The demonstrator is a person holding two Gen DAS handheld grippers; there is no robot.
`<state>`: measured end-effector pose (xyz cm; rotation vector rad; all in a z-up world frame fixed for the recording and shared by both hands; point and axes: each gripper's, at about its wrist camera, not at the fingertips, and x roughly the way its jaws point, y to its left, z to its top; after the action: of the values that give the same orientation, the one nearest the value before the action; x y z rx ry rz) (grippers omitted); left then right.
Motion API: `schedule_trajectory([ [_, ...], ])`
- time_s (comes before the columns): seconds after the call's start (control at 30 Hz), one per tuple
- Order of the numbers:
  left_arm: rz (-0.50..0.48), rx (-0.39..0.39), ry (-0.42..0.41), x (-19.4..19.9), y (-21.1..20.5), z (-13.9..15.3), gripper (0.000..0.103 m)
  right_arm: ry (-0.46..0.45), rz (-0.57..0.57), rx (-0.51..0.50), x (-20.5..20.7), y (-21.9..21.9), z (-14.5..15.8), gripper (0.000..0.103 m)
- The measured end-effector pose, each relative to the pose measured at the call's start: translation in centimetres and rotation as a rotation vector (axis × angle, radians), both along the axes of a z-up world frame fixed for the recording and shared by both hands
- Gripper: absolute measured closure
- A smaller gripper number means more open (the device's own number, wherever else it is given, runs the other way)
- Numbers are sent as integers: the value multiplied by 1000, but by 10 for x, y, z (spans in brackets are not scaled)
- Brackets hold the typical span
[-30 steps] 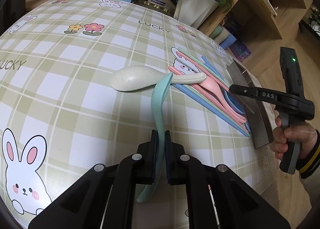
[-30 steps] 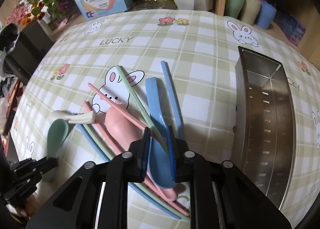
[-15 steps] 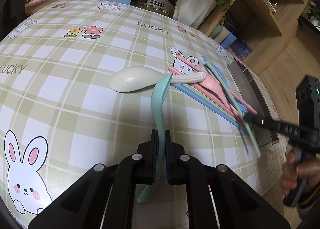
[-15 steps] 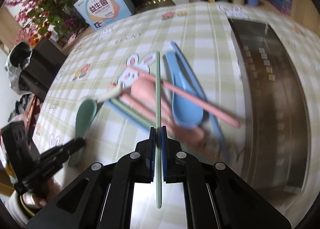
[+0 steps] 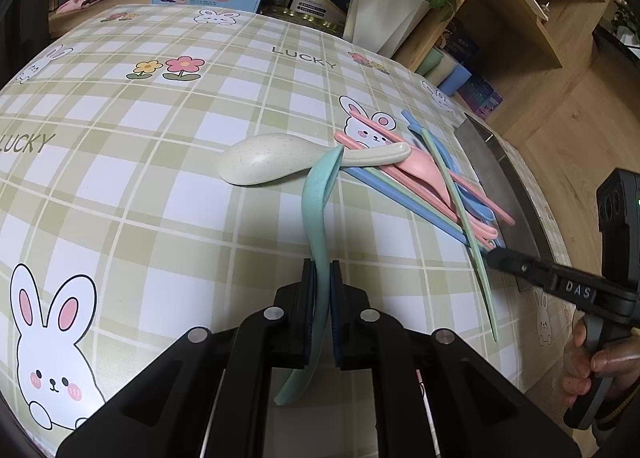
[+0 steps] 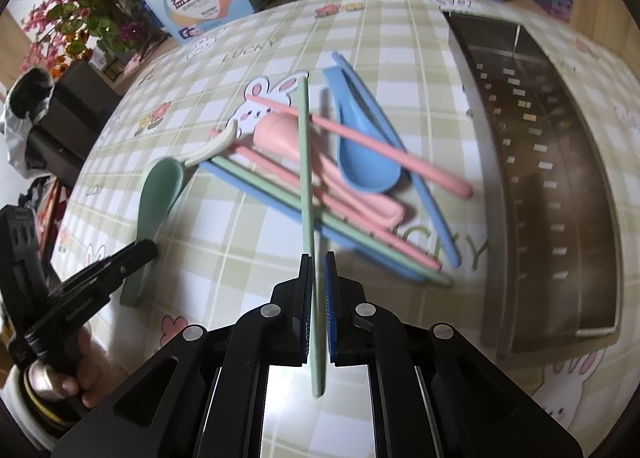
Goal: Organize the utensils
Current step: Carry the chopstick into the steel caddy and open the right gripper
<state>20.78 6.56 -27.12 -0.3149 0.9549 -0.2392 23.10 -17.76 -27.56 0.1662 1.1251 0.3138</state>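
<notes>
4 spoons, approx 7 chopsticks left of steel tray. Cloth: "LUCKY". Left gripper clamps green spoon, right gripper green chopstick.

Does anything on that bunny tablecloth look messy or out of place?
Yes. The pastel spoons and chopsticks lie criss-crossed in a heap on the tablecloth, while the metal tray beside them looks empty. One green chopstick and a green spoon are each pinched between fingers.

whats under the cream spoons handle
The cream spoon rests its handle on the green spoon handle's tip and on pink and blue chopsticks in the pile. How they lie beneath it is covered.
</notes>
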Motion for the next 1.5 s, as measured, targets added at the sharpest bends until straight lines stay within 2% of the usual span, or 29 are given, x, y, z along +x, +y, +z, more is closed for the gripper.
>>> schedule_trajectory([
  [0.2, -2, 9, -3, 0, -2, 1, 94, -31, -1, 18, 13, 4, -2, 96],
  [0.93, -5, 0, -2, 0, 0, 1, 94, -85, 34, -58, 28, 24, -7, 96],
  [1.13, 25, -115, 20, -1, 14, -4, 96, -86, 59, -2, 16, 25, -6, 97],
  [1.37, -1, -49, 5, -9, -2, 4, 96, -114, 50, 67, -2, 14, 5, 97],
  [1.5, 2, -60, -11, -11, -2, 12, 96, -138, 30, 93, -6, 3, 14, 97],
])
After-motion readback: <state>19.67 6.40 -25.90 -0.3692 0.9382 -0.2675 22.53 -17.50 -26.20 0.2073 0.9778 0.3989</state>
